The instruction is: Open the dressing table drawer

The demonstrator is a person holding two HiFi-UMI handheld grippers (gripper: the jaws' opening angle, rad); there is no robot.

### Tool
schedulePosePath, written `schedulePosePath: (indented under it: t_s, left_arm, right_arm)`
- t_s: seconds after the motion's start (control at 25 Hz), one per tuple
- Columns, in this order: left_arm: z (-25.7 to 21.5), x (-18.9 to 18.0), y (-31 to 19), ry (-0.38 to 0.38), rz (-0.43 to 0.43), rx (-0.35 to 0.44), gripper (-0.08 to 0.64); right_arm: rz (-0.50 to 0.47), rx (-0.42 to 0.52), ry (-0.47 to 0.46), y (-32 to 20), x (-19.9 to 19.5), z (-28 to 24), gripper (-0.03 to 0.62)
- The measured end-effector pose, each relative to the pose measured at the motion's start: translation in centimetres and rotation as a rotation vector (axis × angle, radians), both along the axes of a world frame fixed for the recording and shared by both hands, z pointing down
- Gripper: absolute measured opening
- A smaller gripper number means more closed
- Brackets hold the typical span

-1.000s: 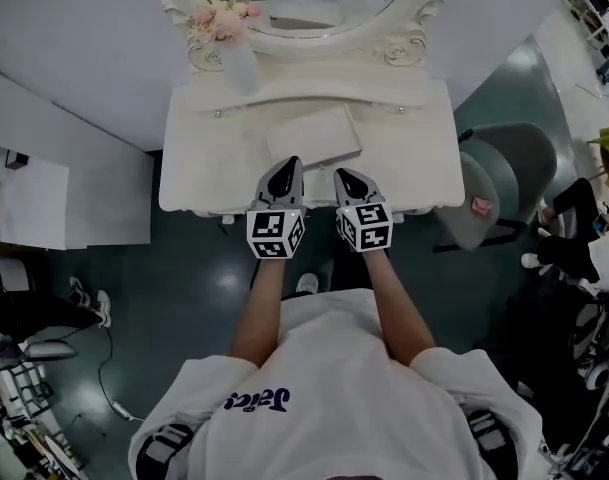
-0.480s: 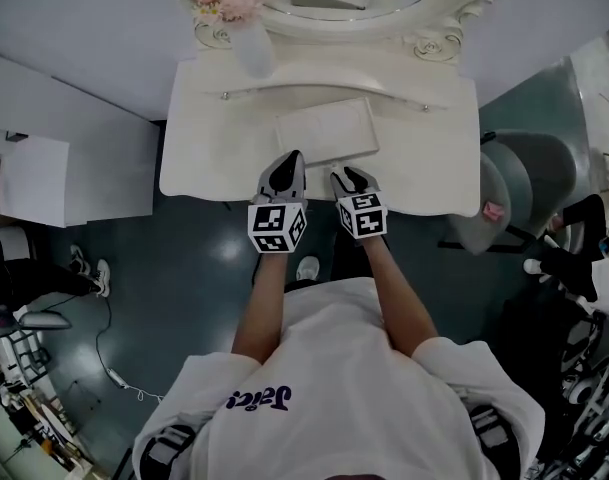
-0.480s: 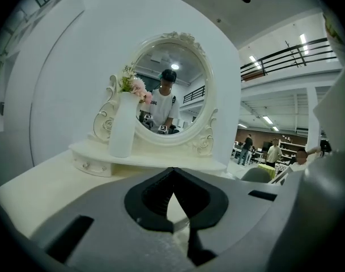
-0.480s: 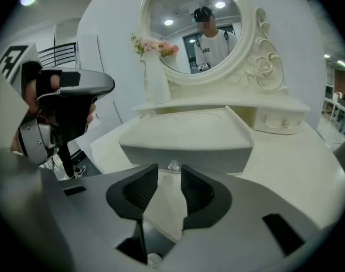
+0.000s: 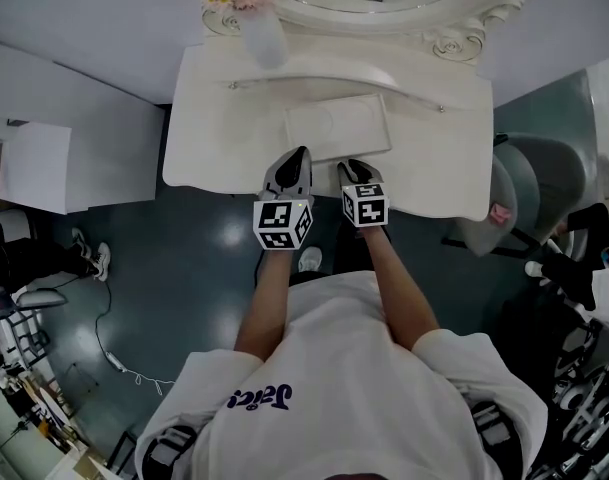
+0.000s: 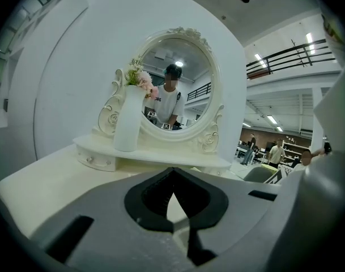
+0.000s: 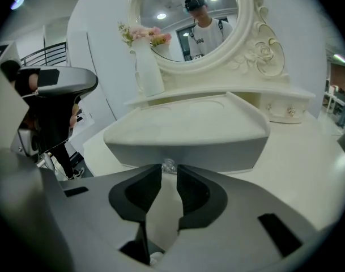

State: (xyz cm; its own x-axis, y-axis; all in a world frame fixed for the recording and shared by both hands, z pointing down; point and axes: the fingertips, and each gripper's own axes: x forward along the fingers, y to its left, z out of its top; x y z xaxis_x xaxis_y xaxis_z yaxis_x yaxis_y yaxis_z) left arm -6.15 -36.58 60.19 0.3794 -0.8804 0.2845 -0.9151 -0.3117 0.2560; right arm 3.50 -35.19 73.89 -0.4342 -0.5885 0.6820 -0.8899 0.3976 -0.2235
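The right gripper [image 7: 169, 173] points at the near face of the drawer [image 7: 217, 149], a raised box in the middle of the dressing table [image 5: 209, 138] top. Its jaws have just been closing and stand slightly spread, with the clear knob [image 7: 169, 165] at their tips, not pinched. Just to its left, the left gripper [image 6: 172, 177] hovers over the near part of the tabletop, jaws pressed together on nothing. A vase [image 5: 266, 40] stands at the far left.

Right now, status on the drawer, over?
Left gripper shut, empty. Right gripper jaws apart, just been closing, nothing between them. Drawer knob just beyond their tips, ungripped. Nothing in the way.
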Motion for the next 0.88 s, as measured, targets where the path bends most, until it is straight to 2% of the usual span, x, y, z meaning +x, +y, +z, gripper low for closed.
schedulePosePath:
  t_s: [0.12, 0.88]
  left_arm:
    - [-0.1, -0.3, 0.0, 0.009, -0.007, 0.0, 0.013]
    - [-0.3, -0.4, 1.4, 0.012, 0.015, 0.001, 0.012]
  right_arm:
    - [0.012, -0.005, -0.003, 0.1, -0.1, 0.0, 0.077]
    - [0.04, 0.005, 0.016, 0.8, 0.1, -0.1, 0.066]
